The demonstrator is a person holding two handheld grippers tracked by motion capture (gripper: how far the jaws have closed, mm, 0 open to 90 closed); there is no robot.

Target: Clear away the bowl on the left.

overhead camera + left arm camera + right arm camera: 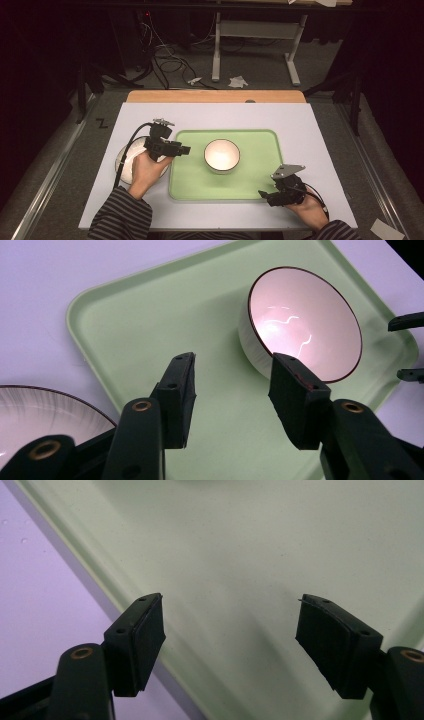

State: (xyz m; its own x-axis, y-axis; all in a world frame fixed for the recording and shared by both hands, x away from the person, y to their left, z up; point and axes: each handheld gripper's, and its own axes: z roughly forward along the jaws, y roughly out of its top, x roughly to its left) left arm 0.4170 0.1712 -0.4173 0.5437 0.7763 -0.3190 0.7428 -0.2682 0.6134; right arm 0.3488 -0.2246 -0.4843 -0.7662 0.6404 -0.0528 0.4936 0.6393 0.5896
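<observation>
Sitting near the middle of the green tray [250,185] is a white bowl [222,155] with a dark rim, upright and open side up; the tray lies on a pale table top [310,125]. Just off the tray's left edge rests a white plate [125,165], partly covered in the high view by the person's left hand [145,172]. That hand carries the left gripper [186,149], which points across the tray's left edge toward the bowl; its jaws stand well apart with nothing between them — in the left gripper view [232,390] the bowl [305,322] lies beyond the pads, near the right-hand one but not clasped, and the plate's rim [45,405] shows at the lower left. At the tray's near right corner the right gripper [264,195] sits low, aimed leftward along the tray's front edge; its jaws are spread wide too — bare tray surface [250,555] between them, holding nothing, well apart from the bowl.
</observation>
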